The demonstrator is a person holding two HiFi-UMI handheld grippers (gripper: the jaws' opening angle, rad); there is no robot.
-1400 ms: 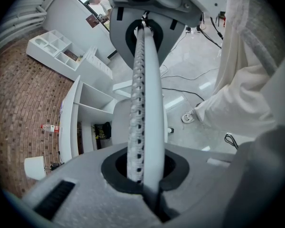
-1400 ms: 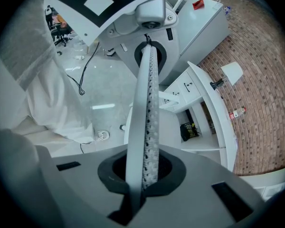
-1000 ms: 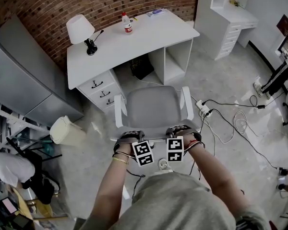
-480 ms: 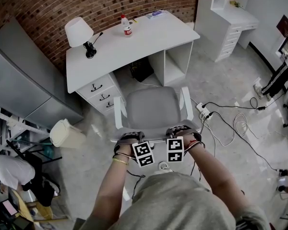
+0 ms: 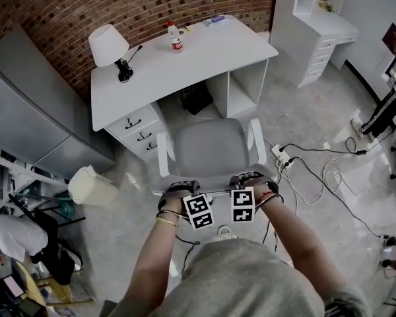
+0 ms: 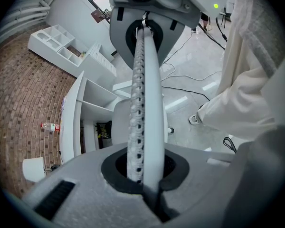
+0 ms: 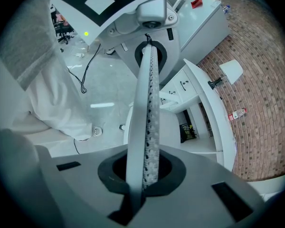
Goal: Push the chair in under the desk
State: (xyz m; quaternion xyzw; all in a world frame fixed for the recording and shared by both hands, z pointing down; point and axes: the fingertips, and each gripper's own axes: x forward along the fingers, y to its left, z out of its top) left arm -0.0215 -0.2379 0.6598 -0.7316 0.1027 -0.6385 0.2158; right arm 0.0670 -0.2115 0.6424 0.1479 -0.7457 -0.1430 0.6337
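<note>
The chair (image 5: pixel 210 147) sits in the middle of the head view. It has a grey padded seat, a white armrest along each side and a white frame. Its far edge stops just short of the desk (image 5: pixel 204 58), in line with the open knee space. The whole seat is out on the floor, not under the top.

The desk is white with a curved top and fills the upper centre of the frame. Its left pedestal holds drawers (image 5: pixel 140 132) with dark handles, all shut. Its right end is an open cubby (image 5: pixel 241 88). A dark bag (image 5: pixel 196 98) lies on the floor in the knee space between them. On the top, a white lamp (image 5: pixel 109 41) on a black base stands at the left end. A clear bottle (image 5: pixel 175 34) with a red cap and label stands further along, and a flat packet (image 5: pixel 218 19) lies at the far edge.

At the lower left, near the drawers, is a cream bin (image 5: pixel 89 182); its inside cannot be seen. A power strip (image 5: pixel 279 152) with trailing cables lies on the floor to the right of the chair.

The left gripper (image 6: pixel 141 146) is clenched, its jaws pressed together with nothing between them. The right gripper (image 7: pixel 145 151) is clenched and empty in the same way. In the head view both sit side by side at the chair's near edge, lower centre. Whether their tips touch the chair cannot be told.
</note>
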